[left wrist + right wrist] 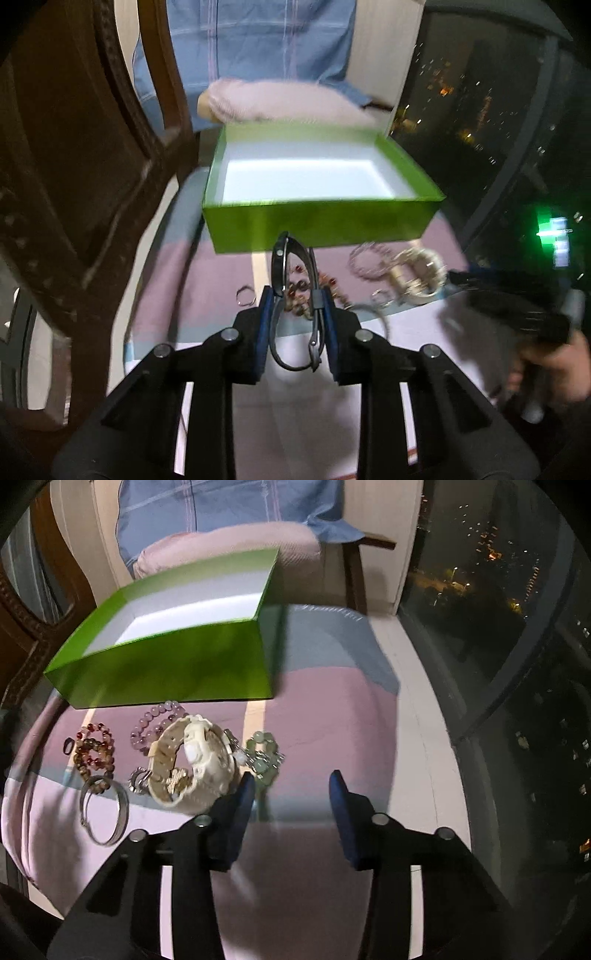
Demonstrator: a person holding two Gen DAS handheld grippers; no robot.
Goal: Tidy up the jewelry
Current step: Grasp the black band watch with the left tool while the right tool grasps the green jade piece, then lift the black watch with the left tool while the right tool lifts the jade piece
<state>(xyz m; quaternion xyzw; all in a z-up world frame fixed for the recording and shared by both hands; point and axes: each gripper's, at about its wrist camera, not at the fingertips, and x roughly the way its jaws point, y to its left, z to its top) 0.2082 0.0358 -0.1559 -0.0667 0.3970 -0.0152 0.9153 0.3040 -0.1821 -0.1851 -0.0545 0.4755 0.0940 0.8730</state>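
Note:
An open green box [317, 218] with a white inside stands on the pink cloth; it also shows in the right wrist view [177, 664]. My left gripper [297, 299] is shut on a thin dark bangle [280, 266], held above the cloth just before the box. My right gripper [291, 786] is open and empty, low over the cloth to the right of the jewelry. On the cloth lie a cream watch [192, 764], a green bead bracelet [264, 757], a pink bead bracelet [155, 723], red-brown bead bracelets [94, 749], a silver bangle [105, 812] and a small dark ring [67, 745].
A dark wooden chair [74, 166] stands at the left. A cushion [280, 99] and blue fabric [251, 40] lie behind the box. A dark window [498, 609] with city lights runs along the right. The other gripper and the hand on it [532, 325] show at the right of the left wrist view.

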